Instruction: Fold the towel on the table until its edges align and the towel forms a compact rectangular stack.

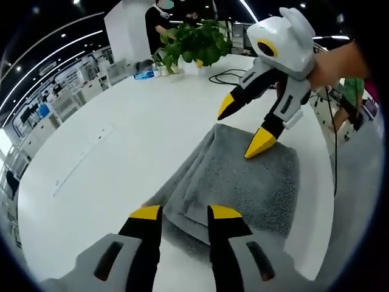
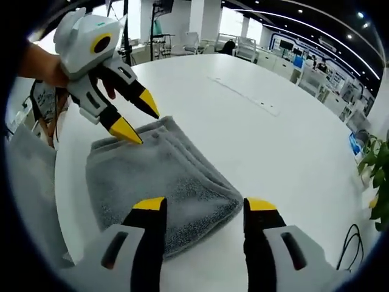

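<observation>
- Grey towel (image 1: 234, 182) lies folded in layers on the white tabletop (image 1: 121, 146).
- Left gripper (image 1: 184, 214), jaws parted and released, hovers at one towel edge.
- Right gripper (image 2: 201, 205), jaws spread wide, holds nothing above the opposite folded corner.

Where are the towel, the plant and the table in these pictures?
towel (image 1: 243, 182): left gripper view, middle of its folded top.
plant (image 1: 194, 42): left gripper view, its leaves.
table (image 2: 255, 128): right gripper view, bare white top.

Grey towel (image 1: 243, 182) folded compactly on table (image 1: 121, 140)
</observation>
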A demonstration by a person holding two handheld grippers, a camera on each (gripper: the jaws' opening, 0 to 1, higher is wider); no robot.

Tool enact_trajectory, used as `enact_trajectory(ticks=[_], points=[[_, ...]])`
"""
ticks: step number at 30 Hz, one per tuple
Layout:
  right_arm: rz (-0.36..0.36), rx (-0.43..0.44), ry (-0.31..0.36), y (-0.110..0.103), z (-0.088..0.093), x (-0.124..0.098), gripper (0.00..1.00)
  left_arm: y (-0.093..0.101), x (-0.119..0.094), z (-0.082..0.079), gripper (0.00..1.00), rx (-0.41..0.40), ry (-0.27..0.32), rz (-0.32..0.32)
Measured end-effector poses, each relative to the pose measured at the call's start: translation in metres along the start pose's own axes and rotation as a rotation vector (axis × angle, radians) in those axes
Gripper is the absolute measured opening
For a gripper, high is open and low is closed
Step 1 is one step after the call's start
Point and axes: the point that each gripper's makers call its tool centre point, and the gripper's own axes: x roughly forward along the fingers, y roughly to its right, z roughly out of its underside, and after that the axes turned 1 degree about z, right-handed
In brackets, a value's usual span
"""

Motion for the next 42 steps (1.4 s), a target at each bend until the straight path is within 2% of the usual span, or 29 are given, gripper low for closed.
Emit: enact_trajectory(ticks=[3,6,11,14,16,19,23,27,29,35,42], points=[[-0.002,0.06,0.017,-0.002,0.003,-0.006,0.53,0.0,-0.006,0.001,0.36,-0.029,0.012,-0.008],[-0.004,0.126,0.038,-0.006,0.005,-0.011,0.56,0.005,-0.01,0.006,0.45,-0.14,0.016,-0.004],[0.023,0.086,0.032,-0.011,0.013,-0.015,0.56,0.01,-0.014,0.011,0.45,-0.113,0.018,-0.014],[0.011,0.091,0.021,-0.015,0.018,-0.015,0.54,0.013,-0.014,0.013,0.45,-0.117,0.014,-0.01],[0.008,0.103,0.017,-0.016,0.021,-0.015,0.54,0.016,-0.015,0.015,0.45,-0.134,0.011,-0.004],[-0.013,0.138,0.018,-0.021,0.026,-0.013,0.51,0.026,-0.015,0.024,0.44,-0.209,-0.017,0.027],[-0.015,0.119,0.018,-0.028,0.031,-0.011,0.45,0.038,-0.014,0.031,0.39,-0.167,-0.031,0.043],[-0.022,0.089,0.004,-0.033,0.037,-0.006,0.41,0.038,-0.011,0.037,0.39,-0.22,-0.031,0.046],[-0.025,0.094,0.0,-0.033,0.038,-0.003,0.41,0.039,-0.008,0.045,0.4,-0.206,-0.074,0.039],[-0.028,0.041,-0.018,-0.036,0.038,0.001,0.37,0.041,0.0,0.042,0.37,-0.167,-0.079,0.04],[-0.045,0.062,-0.014,-0.034,0.04,0.004,0.36,0.04,0.0,0.043,0.37,-0.18,-0.069,0.045]])
